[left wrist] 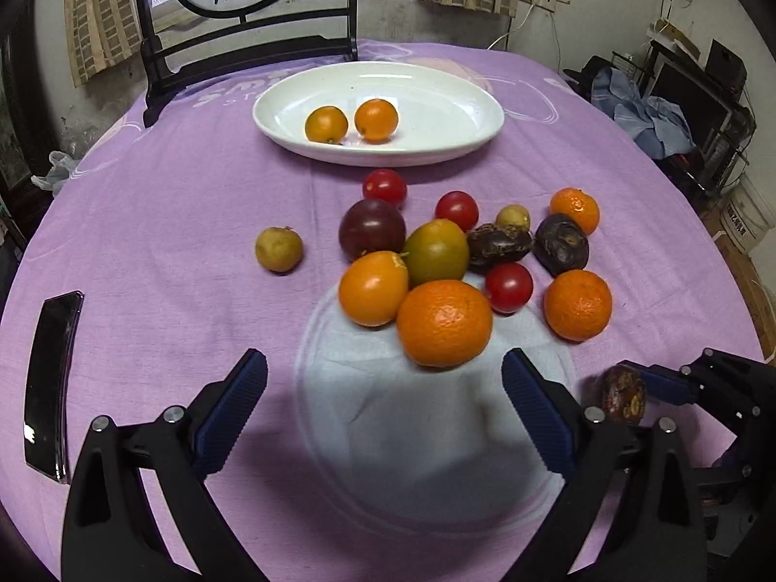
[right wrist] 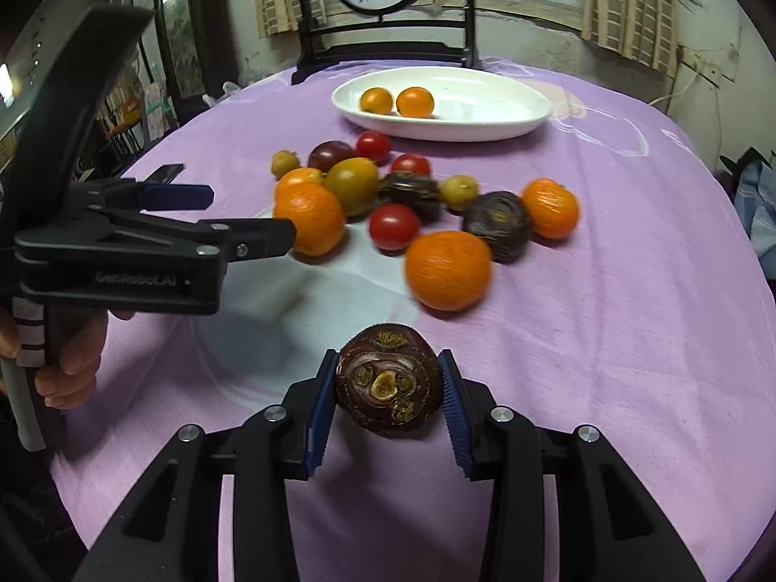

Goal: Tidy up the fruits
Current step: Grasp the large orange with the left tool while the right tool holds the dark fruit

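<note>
A white oval plate (left wrist: 460, 97) at the far side of the table holds two small oranges (left wrist: 326, 124). Several fruits lie in a heap mid-table: a big orange (left wrist: 444, 323), red tomatoes (left wrist: 508, 287), dark water chestnuts (left wrist: 561, 243), a greenish fruit (left wrist: 436, 250). My left gripper (left wrist: 383, 378) is open and empty just in front of the big orange. My right gripper (right wrist: 388, 378) is shut on a dark brown water chestnut (right wrist: 388, 380), held above the cloth near the heap; it also shows in the left wrist view (left wrist: 622, 394).
A purple cloth (left wrist: 194, 203) covers the round table. A black phone (left wrist: 48, 383) lies at the left. A small yellowish fruit (left wrist: 278, 249) sits apart to the left of the heap. A dark chair (left wrist: 242, 43) stands behind the plate.
</note>
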Tool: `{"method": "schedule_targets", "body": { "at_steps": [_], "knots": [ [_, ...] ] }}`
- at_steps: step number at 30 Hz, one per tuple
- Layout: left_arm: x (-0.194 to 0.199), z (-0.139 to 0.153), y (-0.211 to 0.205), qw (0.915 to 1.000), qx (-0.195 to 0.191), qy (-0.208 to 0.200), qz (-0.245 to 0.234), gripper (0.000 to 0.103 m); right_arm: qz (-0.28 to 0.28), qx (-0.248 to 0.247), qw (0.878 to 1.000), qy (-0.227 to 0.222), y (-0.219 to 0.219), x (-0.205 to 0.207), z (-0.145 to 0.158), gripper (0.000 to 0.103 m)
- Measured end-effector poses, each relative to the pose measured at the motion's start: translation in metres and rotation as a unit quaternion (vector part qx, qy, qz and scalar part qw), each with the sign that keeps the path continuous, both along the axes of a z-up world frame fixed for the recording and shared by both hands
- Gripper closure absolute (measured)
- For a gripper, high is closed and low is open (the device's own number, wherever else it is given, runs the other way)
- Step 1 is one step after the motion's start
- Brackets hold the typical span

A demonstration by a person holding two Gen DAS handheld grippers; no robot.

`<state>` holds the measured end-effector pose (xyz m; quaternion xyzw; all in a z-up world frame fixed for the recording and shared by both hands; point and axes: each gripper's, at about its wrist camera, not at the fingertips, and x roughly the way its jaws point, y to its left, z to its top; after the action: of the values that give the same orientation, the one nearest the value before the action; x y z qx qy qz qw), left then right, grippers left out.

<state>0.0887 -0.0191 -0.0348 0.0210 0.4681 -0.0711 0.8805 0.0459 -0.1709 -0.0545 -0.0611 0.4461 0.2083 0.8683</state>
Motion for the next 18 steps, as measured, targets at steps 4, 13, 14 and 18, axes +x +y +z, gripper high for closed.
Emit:
{"method": "schedule_targets", "body": {
  "at_steps": [4,13,14,18],
  "knots": [
    [0.005,-0.003,-0.008,1.0,0.006,0.0,0.0,0.008,-0.009,0.006,1.0,-0.002,-0.015,-0.004,0.001,0.062],
    [0.021,-0.02,-0.019,0.9995,0.006,0.033,0.001,0.037,-0.011,0.01,1.0,-0.007,-0.024,-0.006,0.001,0.062],
    [0.021,-0.023,-0.02,0.9993,0.005,0.036,0.0,0.039,-0.011,0.01,1.0,-0.007,-0.024,-0.007,0.001,0.061],
    [0.021,-0.023,-0.022,0.9996,0.002,0.026,-0.004,0.053,-0.013,0.01,1.0,-0.005,-0.022,-0.007,0.0,0.061]
  ]
}}
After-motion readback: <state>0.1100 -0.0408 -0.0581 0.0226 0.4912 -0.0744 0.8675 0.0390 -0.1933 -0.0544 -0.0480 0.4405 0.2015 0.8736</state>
